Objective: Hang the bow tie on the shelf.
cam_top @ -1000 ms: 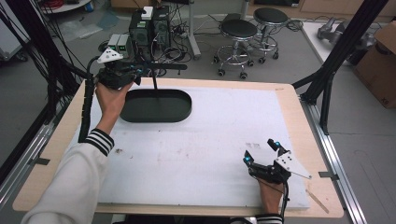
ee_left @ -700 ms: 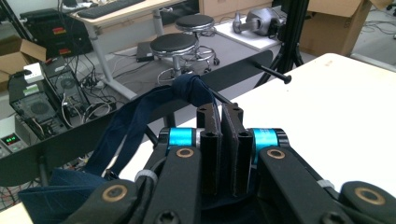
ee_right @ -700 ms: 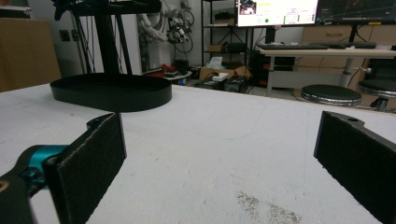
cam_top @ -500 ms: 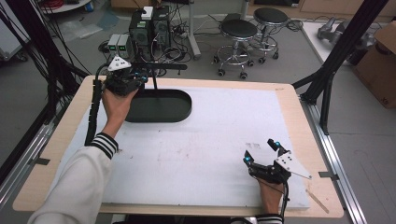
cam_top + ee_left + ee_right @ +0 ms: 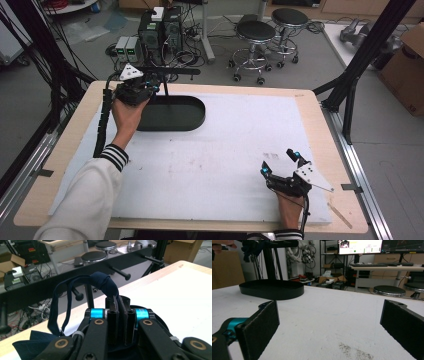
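My left gripper (image 5: pixel 119 305) is shut on a dark navy cloth with a looped strap (image 5: pixel 102 283); more of the cloth bunches below the jaws at the left. It hangs just short of a black rack bar with pegs (image 5: pixel 75 280). From above, the left gripper (image 5: pixel 149 86) sits beside the rack's post (image 5: pixel 165 86), over the left end of the black oval base (image 5: pixel 176 115). My right gripper (image 5: pixel 279 161) rests open on the white mat near the front right. Nothing lies between its wide-apart pads (image 5: pixel 259 331), and the oval base (image 5: pixel 272 288) lies far ahead.
A white mat (image 5: pixel 225 145) covers most of the wooden table (image 5: pixel 70 150). Black frame poles stand at the table's left and right back corners. Stools, computers and cables crowd the floor beyond the far edge.
The left hand has sunk a little with the navy cloth, closer to the rack's base. The right gripper has stayed put.
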{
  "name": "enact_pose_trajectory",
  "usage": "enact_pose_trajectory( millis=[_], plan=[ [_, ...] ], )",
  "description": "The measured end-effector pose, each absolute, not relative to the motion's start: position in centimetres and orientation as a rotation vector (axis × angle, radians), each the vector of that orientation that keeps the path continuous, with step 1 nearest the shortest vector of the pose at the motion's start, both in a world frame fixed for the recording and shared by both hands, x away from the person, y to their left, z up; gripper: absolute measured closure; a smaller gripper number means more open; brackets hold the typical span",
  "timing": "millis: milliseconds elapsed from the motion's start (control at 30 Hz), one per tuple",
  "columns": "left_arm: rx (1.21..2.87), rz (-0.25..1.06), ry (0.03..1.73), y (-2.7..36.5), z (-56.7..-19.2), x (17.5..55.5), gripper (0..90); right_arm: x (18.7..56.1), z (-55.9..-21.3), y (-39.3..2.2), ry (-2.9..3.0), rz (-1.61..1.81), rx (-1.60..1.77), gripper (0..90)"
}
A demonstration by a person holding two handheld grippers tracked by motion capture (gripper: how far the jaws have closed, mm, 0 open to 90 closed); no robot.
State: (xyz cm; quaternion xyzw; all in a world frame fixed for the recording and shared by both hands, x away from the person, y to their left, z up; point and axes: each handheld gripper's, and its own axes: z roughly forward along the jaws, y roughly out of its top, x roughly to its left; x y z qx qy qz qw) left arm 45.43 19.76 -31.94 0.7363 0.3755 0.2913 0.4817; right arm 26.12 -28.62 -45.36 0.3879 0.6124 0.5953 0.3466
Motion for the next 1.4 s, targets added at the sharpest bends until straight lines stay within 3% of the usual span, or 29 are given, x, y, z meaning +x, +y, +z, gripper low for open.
enact_pose_trajectory(
  millis=[1033,1200,1333,1400],
  plan=[
    [1.812,0.636,1.013,19.9,-35.0,46.7,82.9,26.1,-45.4,-28.7,1.587,1.546,0.998,1.2],
    [1.811,0.616,1.040,20.0,-34.8,46.6,74.7,26.1,-45.4,-28.7,1.586,1.548,1.005,1.2],
    [1.796,0.582,1.014,20.3,-34.7,46.4,59.9,26.2,-45.4,-28.7,1.589,1.549,1.005,1.2],
    [1.785,0.542,0.995,20.4,-34.7,46.4,48.3,26.2,-45.4,-28.7,1.589,1.548,1.003,1.2]
  ],
)
